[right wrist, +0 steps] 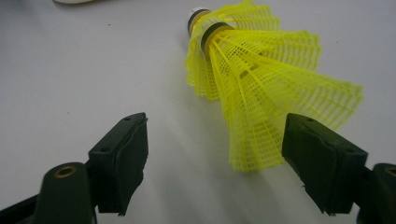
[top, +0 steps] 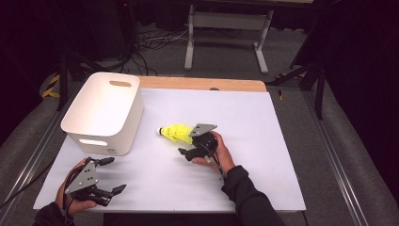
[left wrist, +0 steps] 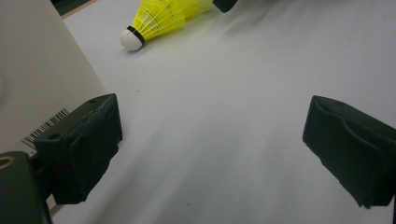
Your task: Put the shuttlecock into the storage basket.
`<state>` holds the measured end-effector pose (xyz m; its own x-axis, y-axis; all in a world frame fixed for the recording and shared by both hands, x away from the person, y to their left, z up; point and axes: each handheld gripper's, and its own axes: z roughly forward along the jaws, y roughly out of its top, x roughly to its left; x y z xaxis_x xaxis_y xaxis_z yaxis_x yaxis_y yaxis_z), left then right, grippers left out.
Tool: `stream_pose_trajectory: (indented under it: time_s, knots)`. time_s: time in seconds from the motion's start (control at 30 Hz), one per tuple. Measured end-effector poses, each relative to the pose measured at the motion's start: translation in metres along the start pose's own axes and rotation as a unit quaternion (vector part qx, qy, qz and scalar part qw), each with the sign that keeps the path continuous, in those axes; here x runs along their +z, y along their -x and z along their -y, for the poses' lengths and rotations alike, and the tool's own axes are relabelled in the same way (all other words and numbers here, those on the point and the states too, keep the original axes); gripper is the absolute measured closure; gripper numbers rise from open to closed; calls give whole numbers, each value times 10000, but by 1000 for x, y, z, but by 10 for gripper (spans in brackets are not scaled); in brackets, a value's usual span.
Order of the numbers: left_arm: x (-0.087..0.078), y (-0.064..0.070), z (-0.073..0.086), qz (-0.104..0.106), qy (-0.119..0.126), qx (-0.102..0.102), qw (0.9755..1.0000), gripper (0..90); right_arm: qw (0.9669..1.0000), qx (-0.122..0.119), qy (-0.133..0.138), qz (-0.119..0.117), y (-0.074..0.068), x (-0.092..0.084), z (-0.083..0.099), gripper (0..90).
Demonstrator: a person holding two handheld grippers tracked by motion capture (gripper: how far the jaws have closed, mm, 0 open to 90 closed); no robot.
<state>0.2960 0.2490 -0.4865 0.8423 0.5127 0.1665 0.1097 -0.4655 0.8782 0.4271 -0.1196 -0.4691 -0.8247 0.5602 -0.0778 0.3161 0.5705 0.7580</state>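
White tabletop, centre: yellow plastic mesh shuttlecock lies on its side, cork towards the white plastic bin. Right gripper (far nearer) meets its skirt, jaws spread; left gripper spread, well apart.

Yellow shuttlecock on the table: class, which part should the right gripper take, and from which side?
Probably the wide open end of the mesh skirt of the shuttlecock. It lies on its side, cork pointing away, skirt end nearest the right gripper, whose open jaws already flank it. The skirt looks flimsy, so close gently.
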Motion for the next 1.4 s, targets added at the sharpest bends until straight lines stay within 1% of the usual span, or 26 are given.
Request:
stream_pose_trajectory:
  time_s: [0.03, 0.17, 0.27, 0.37, 0.4, 0.43, 0.5, 0.57, 0.6, 0.67, 0.7, 0.77, 0.8, 0.83, 0.87, 0.9, 0.97, 1.0, 1.03, 1.1, 1.17, 1.23, 1.4]
  knots:
    - [0, 0, 0, 0, 0, 0, 10000, 55, 10000, 0, 0, 0, 0, 0, 0, 237]
    - [0, 0, 0, 6, 8, 2, 10000, 55, 9999, 100, -17, -120, -3, 12, -9, 249]
    - [0, 0, 0, 5, -2, -8, 10000, 56, 9999, 135, -35, -46, -5, 16, -12, 250]
    - [0, 0, 0, 11, -4, -15, 10000, 59, 9996, 194, -185, -35, -7, 25, -17, 261]
    - [0, 0, 0, 1, 1, -24, 10000, 59, 9996, 194, -185, -35, -7, 25, -17, 261]
    - [-1, 0, 0, -3, 6, -33, 10000, 60, 9996, 227, -163, 16, -8, 28, -19, 258]
    - [-1, 0, 0, -1, -12, -27, 10000, 62, 9994, 302, -140, 34, -8, 30, -20, 256]
    - [0, 0, 0, 7, -31, -16, 10000, 69, 9994, 319, -139, 85, -8, 33, -22, 272]
    - [0, -1, 0, 10, -34, -35, 10000, 73, 9992, 333, -126, 159, -9, 34, -23, 288]
    - [0, -1, 0, -10, -23, -60, 10000, 74, 9992, 328, -135, 199, -9, 35, -24, 301]
    - [0, -1, 0, -16, -22, -66, 10000, 74, 9990, 311, -119, 291, -10, 37, -26, 350]
    - [0, -1, 0, 19, -23, -70, 10000, 73, 9988, 308, -109, 368, -11, 39, -27, 447]
    - [0, -1, 0, 19, -23, -70, 10000, 71, 9988, 308, -109, 368, -11, 39, -27, 447]
    - [0, -1, 0, 38, -31, -52, 10000, 71, 9985, 267, -143, 466, -11, 40, -28, 490]
    - [-1, -1, 0, 39, -30, -52, 10000, 71, 9978, 124, -197, 617, -12, 42, -31, 535]
    - [-1, -1, 0, 40, -27, -67, 10000, 71, 9978, 124, -197, 617, -12, 42, -31, 535]
    - [0, -2, 1, 52, -31, -70, 10000, 71, 9971, 151, -214, 708, -10, 43, -32, 639]
    - [0, -2, 1, 51, -35, -69, 10000, 71, 9970, 164, -209, 723, -9, 44, -33, 658]
    - [0, -2, 1, 58, -26, -73, 10000, 71, 9969, 176, -191, 747, -8, 45, -34, 720]
    - [0, -2, 1, 58, -43, -63, 10000, 71, 9969, 176, -110, 765, -7, 45, -35, 772]
    - [0, -3, 1, 59, -48, -78, 9999, 71, 9970, 115, -160, 752, -6, 48, -38, 801]
    - [0, -2, 1, 69, -51, -79, 9999, 71, 9965, 9, -191, 818, -7, 49, -39, 829]
    - [0, -2, 1, 63, -52, -79, 9999, 71, 9960, 14, -193, 876, -6, 49, -41, 848]
